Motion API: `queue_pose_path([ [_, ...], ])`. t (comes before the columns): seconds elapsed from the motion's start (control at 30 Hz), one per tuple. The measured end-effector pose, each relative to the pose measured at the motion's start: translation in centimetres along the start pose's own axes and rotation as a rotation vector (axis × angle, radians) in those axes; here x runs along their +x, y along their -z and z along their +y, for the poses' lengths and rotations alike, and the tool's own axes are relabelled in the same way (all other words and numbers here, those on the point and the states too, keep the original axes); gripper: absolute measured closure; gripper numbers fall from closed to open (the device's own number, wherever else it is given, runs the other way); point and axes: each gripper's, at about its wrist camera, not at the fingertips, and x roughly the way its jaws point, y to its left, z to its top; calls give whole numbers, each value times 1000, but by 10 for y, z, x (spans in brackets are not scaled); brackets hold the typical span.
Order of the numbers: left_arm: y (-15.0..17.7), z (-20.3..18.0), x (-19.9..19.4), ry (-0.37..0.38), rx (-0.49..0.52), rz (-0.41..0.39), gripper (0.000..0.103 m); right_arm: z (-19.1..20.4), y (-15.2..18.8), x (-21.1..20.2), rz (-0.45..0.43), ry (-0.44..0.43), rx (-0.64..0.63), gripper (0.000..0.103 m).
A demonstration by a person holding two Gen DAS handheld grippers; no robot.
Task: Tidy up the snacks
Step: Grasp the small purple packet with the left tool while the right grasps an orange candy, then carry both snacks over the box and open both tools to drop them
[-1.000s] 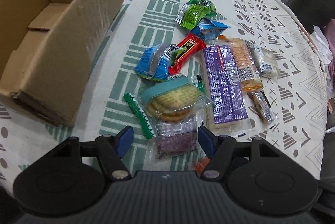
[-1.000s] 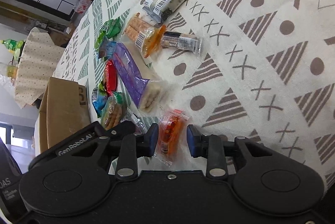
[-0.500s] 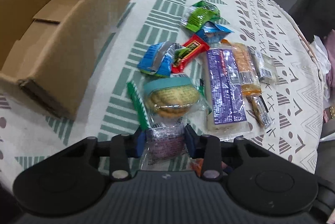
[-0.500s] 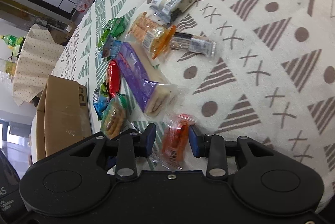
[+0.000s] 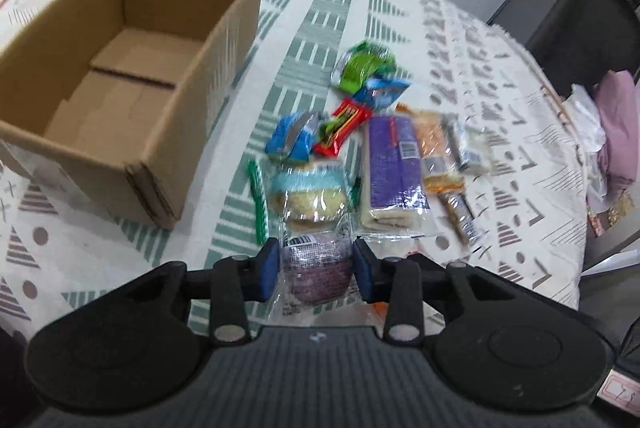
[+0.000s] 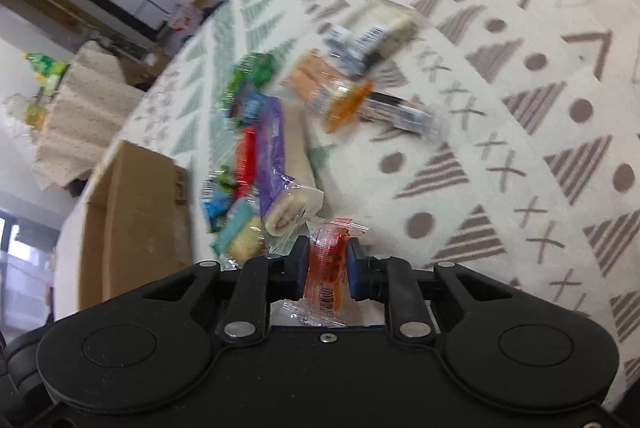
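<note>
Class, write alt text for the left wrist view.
The left gripper is shut on a clear-wrapped purple snack above a patterned tablecloth. Ahead lies a pile of wrapped snacks, with an open, empty cardboard box to its left.

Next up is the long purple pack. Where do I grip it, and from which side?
Grip the purple pack across its narrow width near the middle, coming straight down from above. It lies flat and long, with the cookie pack close on one side and the orange cracker pack touching the other, so there is little room beside it.
</note>
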Motion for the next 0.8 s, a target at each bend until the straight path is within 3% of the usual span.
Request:
queue_pose_path([
  [0.37, -10, -1, -44, -12, 18, -110, 65, 24, -7, -29, -126, -169, -99, 84],
  [0.8, -29, 14, -89, -25, 13, -222, 65, 50, -16, -40, -228, -288, -212, 85],
])
